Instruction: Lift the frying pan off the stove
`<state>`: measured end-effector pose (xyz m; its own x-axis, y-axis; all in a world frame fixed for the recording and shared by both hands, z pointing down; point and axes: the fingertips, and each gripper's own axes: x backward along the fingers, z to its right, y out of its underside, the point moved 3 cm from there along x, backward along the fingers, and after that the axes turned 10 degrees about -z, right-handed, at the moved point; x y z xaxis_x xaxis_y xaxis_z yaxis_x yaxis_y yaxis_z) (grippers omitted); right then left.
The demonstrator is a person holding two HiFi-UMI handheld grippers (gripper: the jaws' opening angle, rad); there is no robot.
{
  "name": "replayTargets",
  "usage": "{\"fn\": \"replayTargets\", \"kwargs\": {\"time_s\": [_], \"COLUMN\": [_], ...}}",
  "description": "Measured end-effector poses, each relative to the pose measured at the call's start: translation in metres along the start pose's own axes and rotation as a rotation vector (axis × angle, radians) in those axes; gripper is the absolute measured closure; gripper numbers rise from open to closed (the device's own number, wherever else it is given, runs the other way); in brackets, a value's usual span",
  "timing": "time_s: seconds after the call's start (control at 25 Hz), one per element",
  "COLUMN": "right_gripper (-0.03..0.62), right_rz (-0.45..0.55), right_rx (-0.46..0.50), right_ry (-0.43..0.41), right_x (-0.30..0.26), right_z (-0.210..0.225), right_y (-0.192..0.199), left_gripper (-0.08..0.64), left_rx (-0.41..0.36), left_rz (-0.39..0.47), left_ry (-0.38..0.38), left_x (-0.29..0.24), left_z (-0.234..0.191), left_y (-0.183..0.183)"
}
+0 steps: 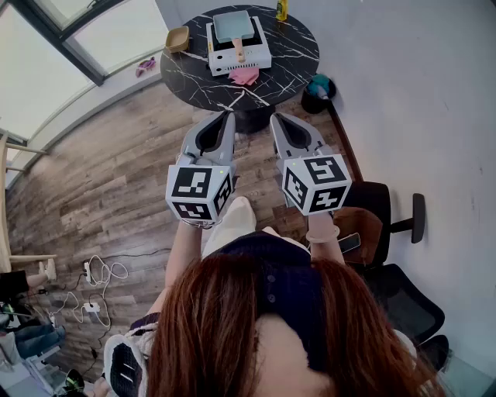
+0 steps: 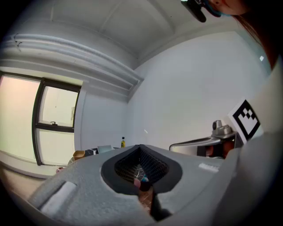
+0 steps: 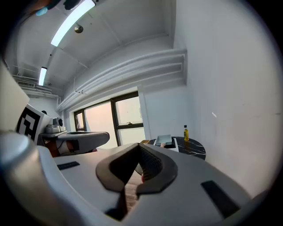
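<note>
A pale blue square frying pan [image 1: 233, 25] with a wooden handle sits on a white stove [image 1: 248, 56] on the round black marble table [image 1: 294, 46], far ahead. Both grippers hang side by side over the wooden floor, well short of the table and pointing toward it. My left gripper [image 1: 229, 116] is shut with nothing in it, and so is my right gripper [image 1: 274, 118]. In the left gripper view the pan [image 2: 105, 148] shows small beyond the closed left gripper [image 2: 139, 146]. The right gripper view shows the pan [image 3: 164, 139] past the closed right gripper [image 3: 139, 145].
A pink cloth [image 1: 245, 75] lies in front of the stove, a wooden bowl [image 1: 177, 39] at the table's left edge and a yellow bottle [image 1: 281, 9] at its back. A teal object [image 1: 319, 84] sits by the wall. An office chair [image 1: 380, 209] stands at right, cables [image 1: 97, 287] lie at left.
</note>
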<state>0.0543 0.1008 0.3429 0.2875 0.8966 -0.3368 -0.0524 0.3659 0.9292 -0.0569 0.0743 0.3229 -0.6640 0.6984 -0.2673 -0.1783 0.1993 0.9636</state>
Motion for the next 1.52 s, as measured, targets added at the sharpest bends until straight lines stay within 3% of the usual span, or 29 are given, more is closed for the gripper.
{"fn": "replayTargets", "kwargs": {"time_s": [0.28, 0.52, 1.12, 1.52], "right_gripper": [0.583, 0.583, 0.583, 0.583], "right_rz": [0.021, 0.010, 0.018, -0.004], "right_rx": [-0.042, -0.062, -0.099, -0.103], "right_ry": [0.001, 0.016, 0.045, 0.039], "right_x": [0.006, -0.050, -0.103, -0.123], "right_z": [0.001, 0.011, 0.002, -0.002], "right_y": [-0.001, -0.016, -0.040, -0.046], "left_gripper": [0.548, 0.548, 0.548, 0.548], "left_rx": [-0.007, 0.023, 0.041, 0.057], "left_rz": [0.010, -0.012, 0.010, 0.002], "left_ry": [0.007, 0.023, 0.052, 0.073], "left_x": [0.002, -0.041, -0.062, -0.075], "left_z": [0.001, -0.047, -0.104, -0.120], "left_y": [-0.001, -0.001, -0.009, -0.011]}}
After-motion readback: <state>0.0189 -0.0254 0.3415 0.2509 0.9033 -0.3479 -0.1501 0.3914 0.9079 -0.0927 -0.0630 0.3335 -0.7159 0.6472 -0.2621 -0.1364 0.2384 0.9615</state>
